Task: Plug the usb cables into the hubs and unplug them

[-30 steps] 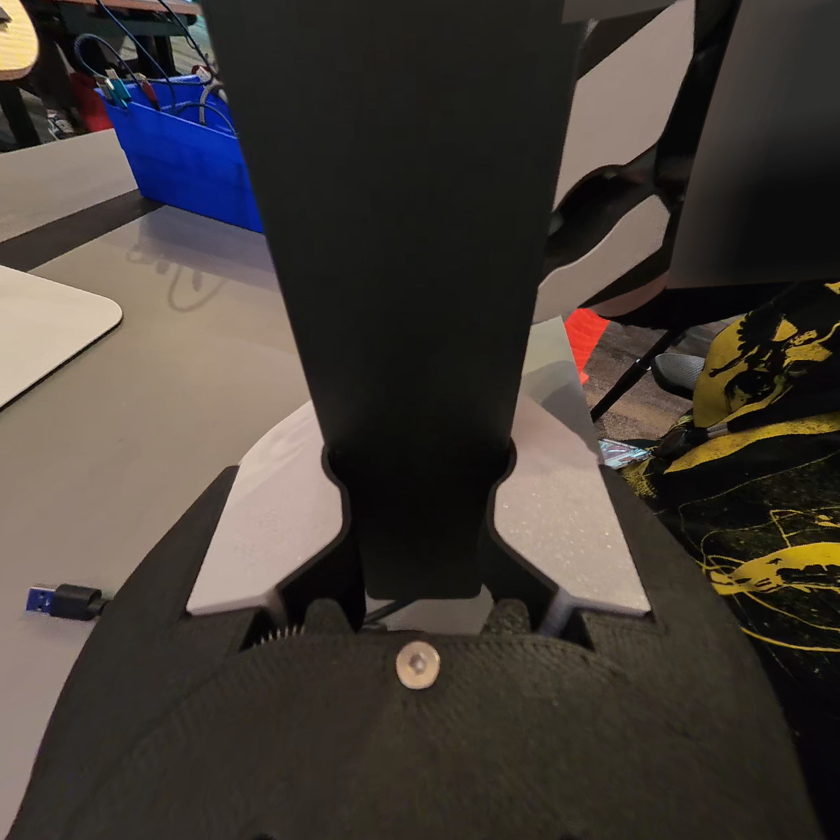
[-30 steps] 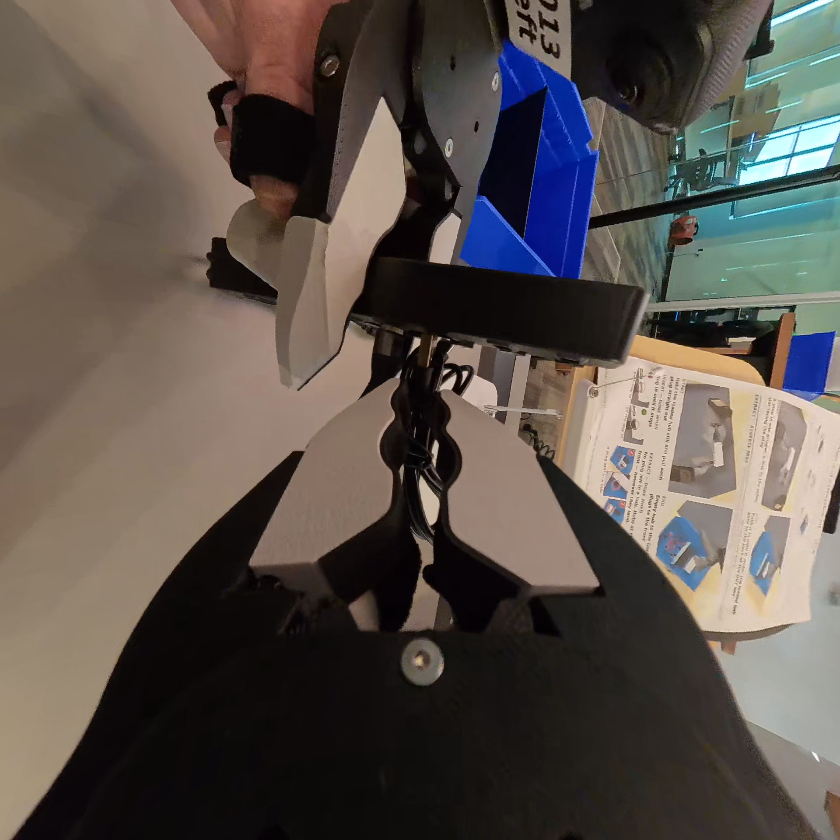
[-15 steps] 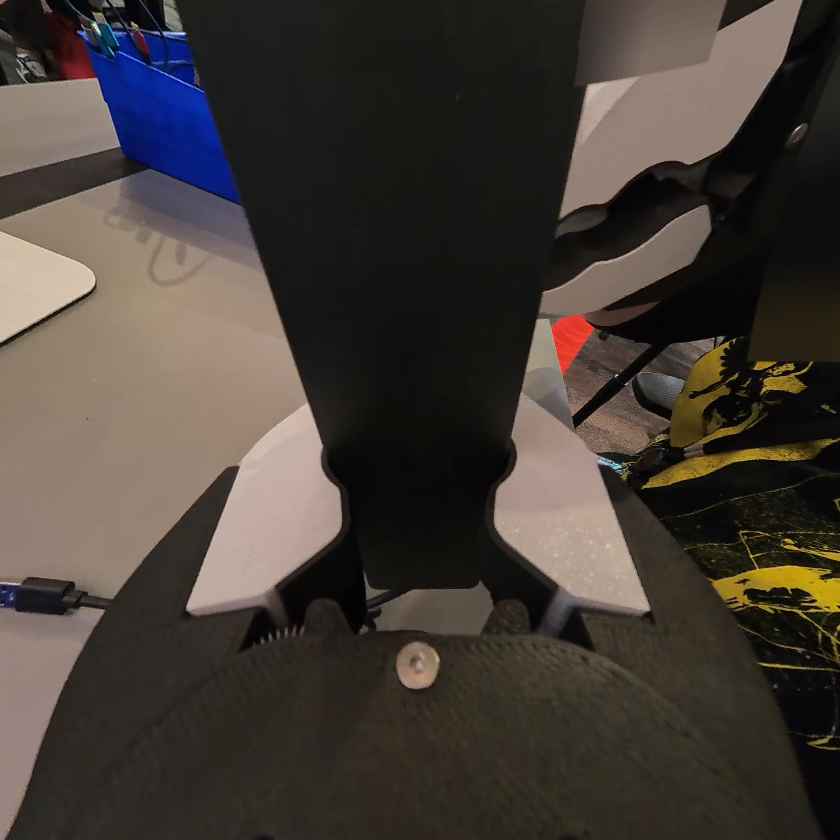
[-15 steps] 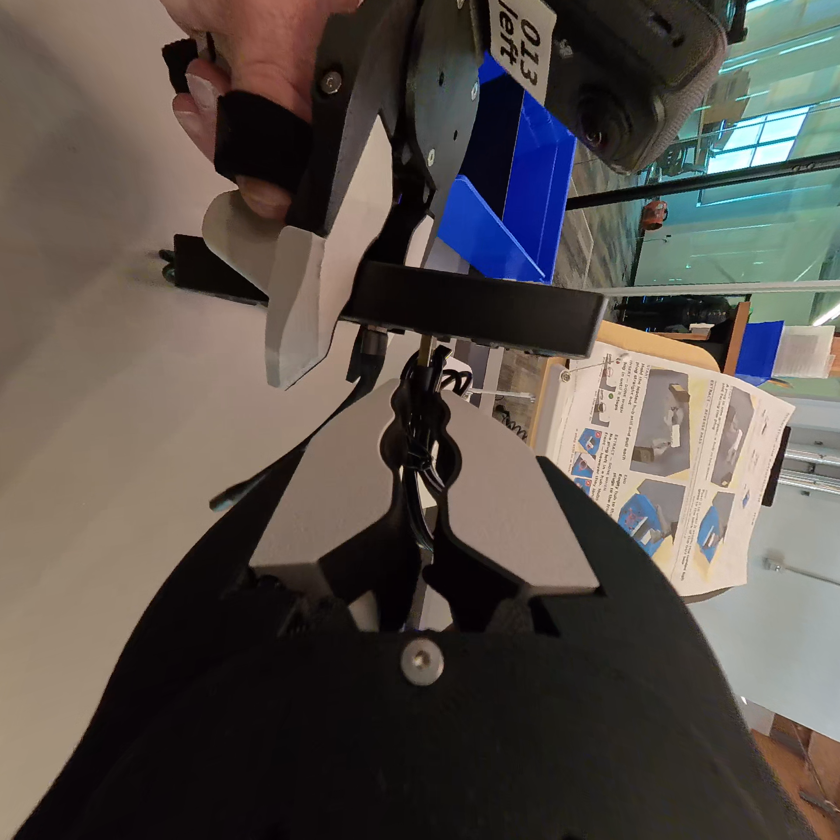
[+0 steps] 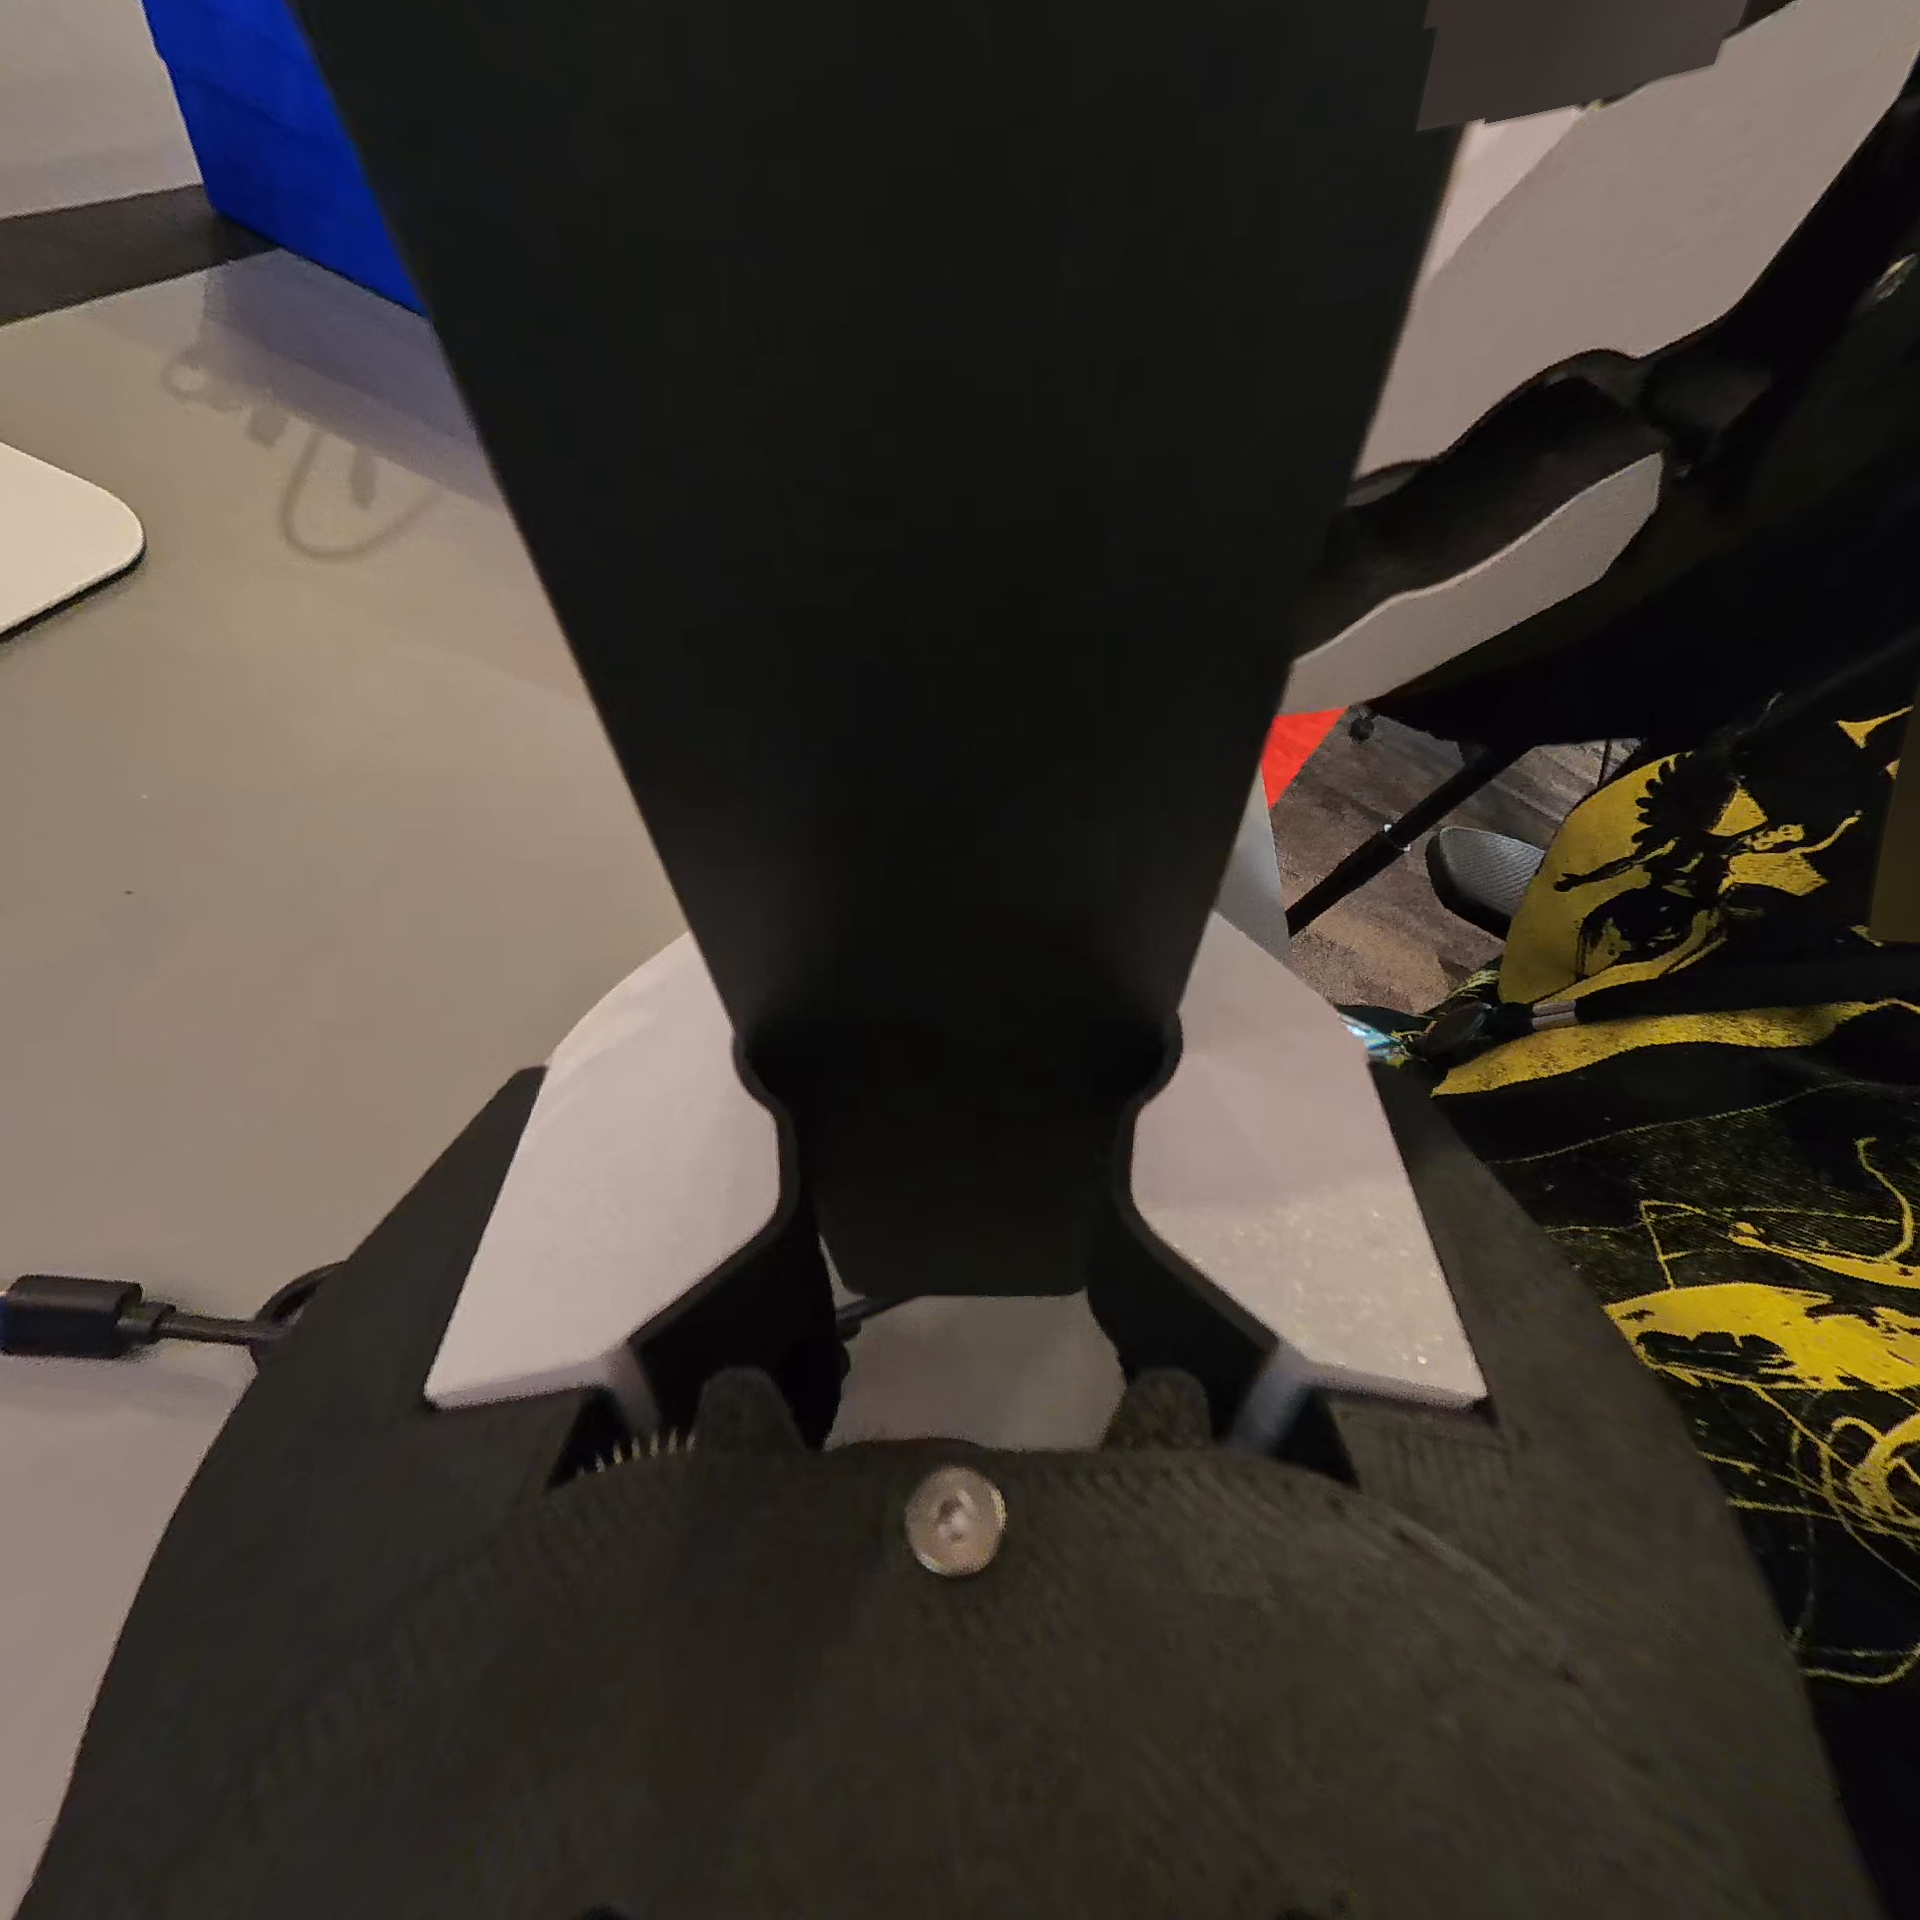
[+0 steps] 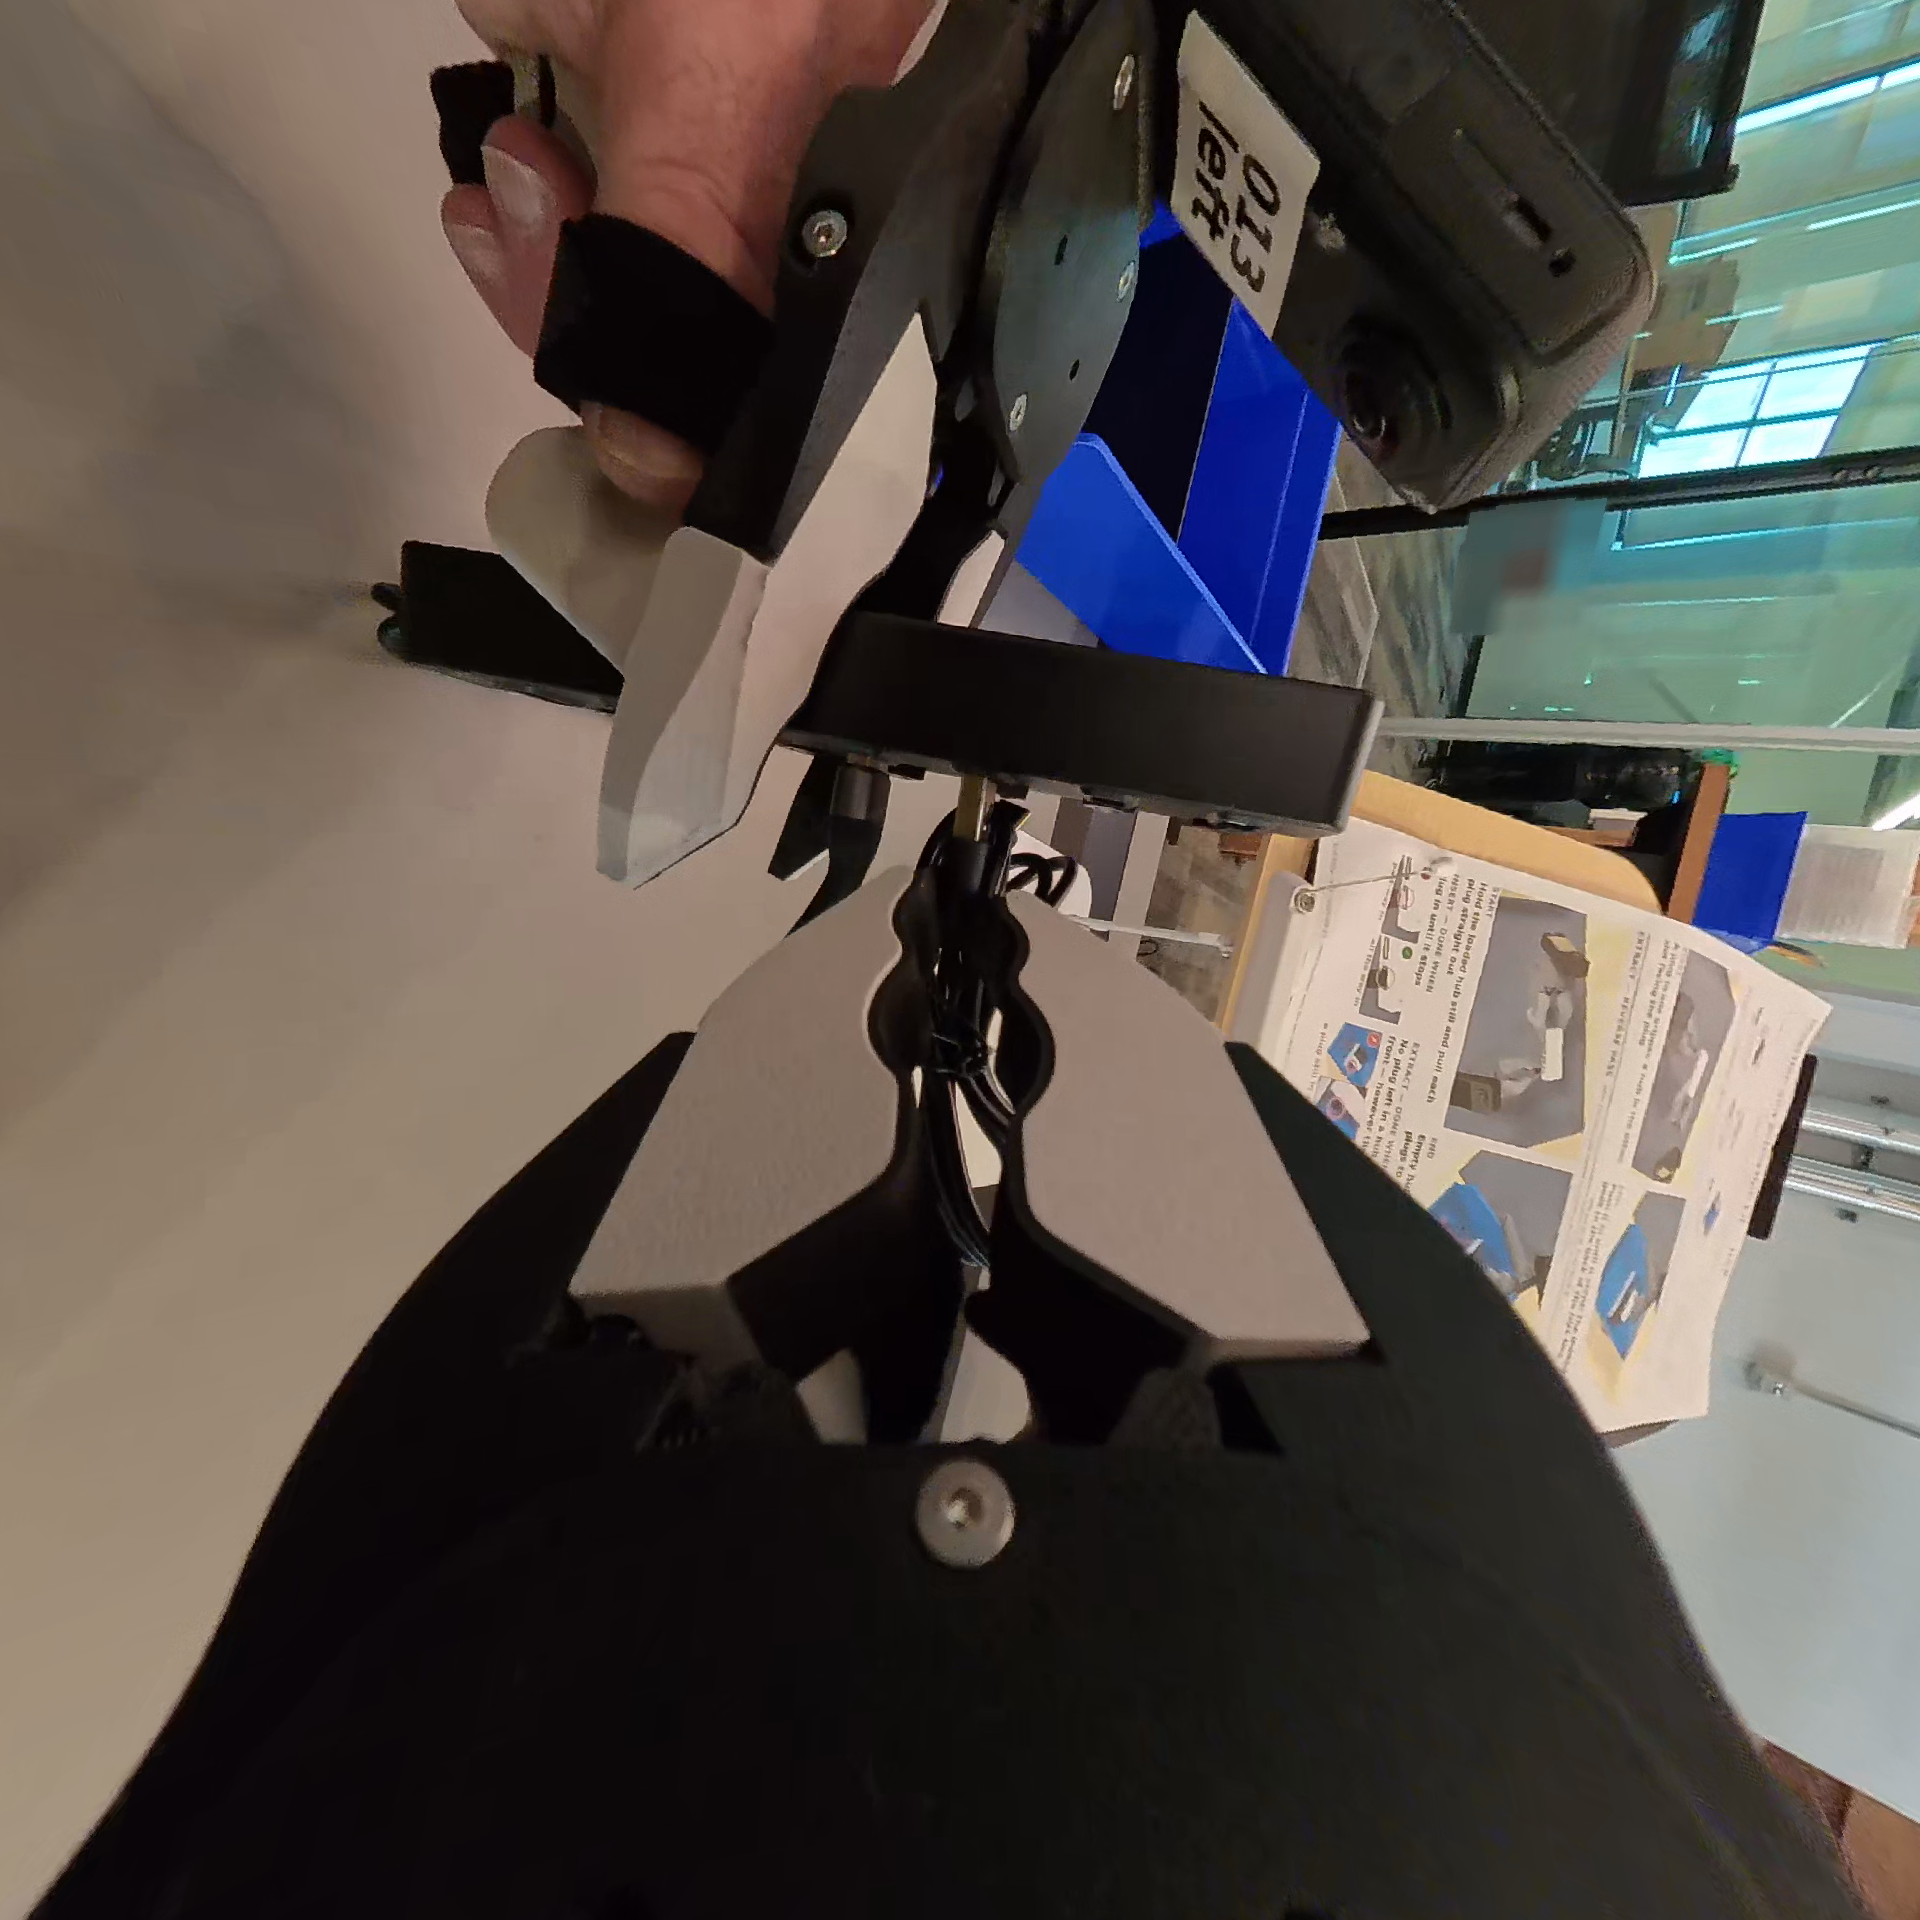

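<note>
Both views shifted: blue bin (image 5: pixel 281 156) slid toward the top-left edge of the left wrist view, hub (image 6: pixel 1081 717) now nearer the right camera. Left gripper (image 5: pixel 961 997) clamps the flat black hub, held off the table; right gripper (image 6: pixel 961 935) is closed on a black cable plug (image 6: pixel 971 831), its metal tip at or partly in a hub port, depth unclear, another cable (image 6: pixel 857 805) already seated beside it, a loose plug (image 5: pixel 73 1314) on the table (image 5: pixel 312 831). Hub looks light, rigid, smooth, so grip across its flat faces; take the stiff plug body, not the floppy cord, and keep it straight.
</note>
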